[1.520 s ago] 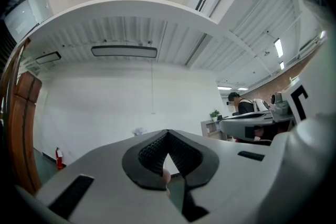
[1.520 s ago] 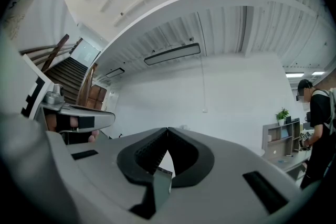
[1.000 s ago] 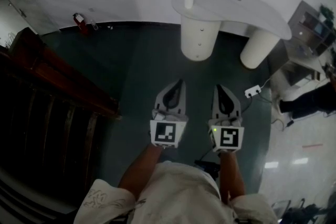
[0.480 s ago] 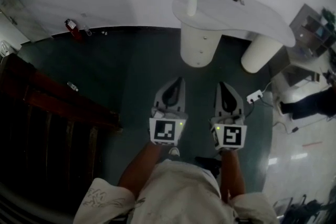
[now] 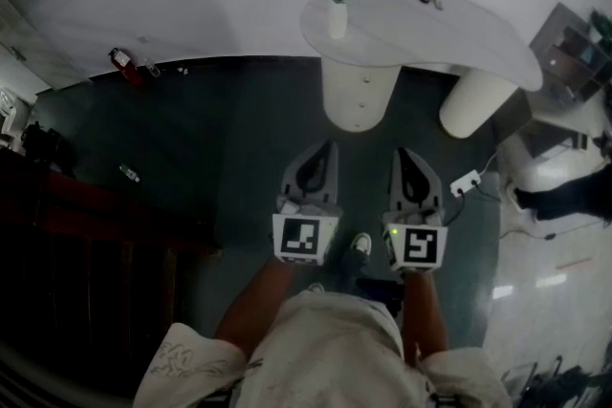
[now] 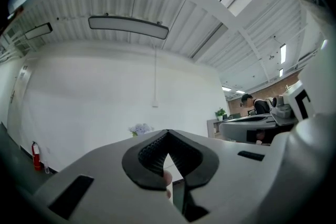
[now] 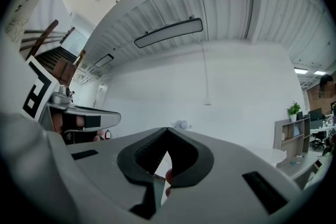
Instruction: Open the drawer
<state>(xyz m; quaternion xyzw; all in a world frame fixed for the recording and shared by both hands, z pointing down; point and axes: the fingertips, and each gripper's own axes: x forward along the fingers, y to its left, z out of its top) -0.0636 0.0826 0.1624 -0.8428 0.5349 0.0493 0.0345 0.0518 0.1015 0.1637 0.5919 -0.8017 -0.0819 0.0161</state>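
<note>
Far L: dark wooden railing (image 5: 96, 215), well apart. L gripper (image 5: 329, 150) clenched, tips meeting, nothing btwn them. Ahead of it, the white round pedestal (image 5: 356, 100) under the curved table (image 5: 459, 29); its front carries the drawers w/ small knobs, not reached yet. R gripper (image 5: 401, 154) likewise clenched & empty. Risks: closed jaws would only bump a knob; a tiny knob on a curved front may slip; the power strip (image 5: 466, 182) & cable on the floor at R could snag a foot.

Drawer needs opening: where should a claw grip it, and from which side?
Take a small knob on the round pedestal's curved front, coming in level from the near side, which the knobs face; nothing else seems to stick out from that smooth face.
</note>
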